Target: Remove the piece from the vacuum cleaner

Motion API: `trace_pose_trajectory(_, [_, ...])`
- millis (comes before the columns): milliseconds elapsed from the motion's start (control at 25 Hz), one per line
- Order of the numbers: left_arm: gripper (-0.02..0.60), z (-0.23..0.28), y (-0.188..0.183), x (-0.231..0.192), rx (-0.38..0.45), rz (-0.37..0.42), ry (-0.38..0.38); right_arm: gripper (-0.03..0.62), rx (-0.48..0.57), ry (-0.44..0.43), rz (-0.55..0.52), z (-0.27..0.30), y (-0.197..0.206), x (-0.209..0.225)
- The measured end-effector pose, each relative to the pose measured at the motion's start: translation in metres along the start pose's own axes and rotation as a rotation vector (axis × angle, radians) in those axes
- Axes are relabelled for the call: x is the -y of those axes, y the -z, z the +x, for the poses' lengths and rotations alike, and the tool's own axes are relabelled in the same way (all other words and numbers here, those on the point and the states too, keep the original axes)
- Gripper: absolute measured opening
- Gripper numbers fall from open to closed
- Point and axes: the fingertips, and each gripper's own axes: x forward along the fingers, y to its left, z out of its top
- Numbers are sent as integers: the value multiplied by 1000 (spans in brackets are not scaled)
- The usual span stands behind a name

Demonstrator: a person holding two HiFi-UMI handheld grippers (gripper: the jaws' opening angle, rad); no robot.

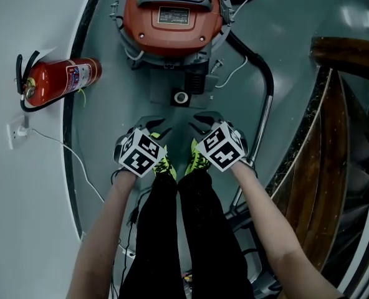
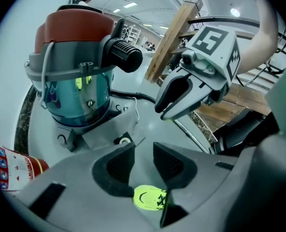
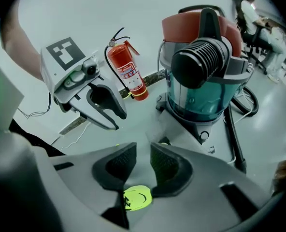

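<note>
The vacuum cleaner (image 1: 172,17) stands on the floor ahead of me, with an orange-red lid over a clear teal drum (image 2: 75,91). A black ribbed hose port (image 3: 201,62) sticks out of its side towards me. My left gripper (image 1: 156,128) and right gripper (image 1: 203,122) hang side by side over my feet, short of the vacuum's base and touching nothing. In the left gripper view the left gripper (image 2: 144,151) is open with only floor between its pads. In the right gripper view the right gripper (image 3: 143,151) is open and empty too.
A red fire extinguisher (image 1: 60,80) lies on the floor at the left by the wall. A black hose and metal tube (image 1: 267,104) curve down the right side. Wooden stair parts (image 1: 334,136) stand at the right. A white cable (image 1: 78,161) trails from a wall socket.
</note>
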Motion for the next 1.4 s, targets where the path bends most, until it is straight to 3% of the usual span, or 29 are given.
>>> trace_pose_trajectory(200, [35, -25, -25, 5, 125, -29, 7, 80, 41, -3, 93, -16, -9, -6])
trace_pose_trajectory(320, [11, -40, -38, 11, 179, -30, 20, 61, 43, -5, 109, -26, -13, -15])
trace_pose_trajectory(480, [9, -49, -35, 23, 132, -29, 29, 46, 53, -18, 160, -43, -14, -25])
trace_pose_trajectory(760, [9, -72, -22, 38, 43, -147, 40, 25, 52, -58, 249, -78, -17, -40])
trace_pose_trajectory(920, [9, -99, -18, 56, 1, -153, 57, 23, 53, -76, 278, -108, -28, -55])
trace_pose_trajectory(1040, [9, -123, -21, 62, -1, -148, 47, 23, 59, -83, 287, -134, -40, -66])
trace_pose_trajectory(1280, [9, -167, -52, 54, 65, -230, 8, 23, 101, -70, 289, -176, -66, -73])
trace_pose_trajectory(1400, [9, -183, -64, 57, 45, -211, 8, 23, 110, -87, 274, -192, -75, -82])
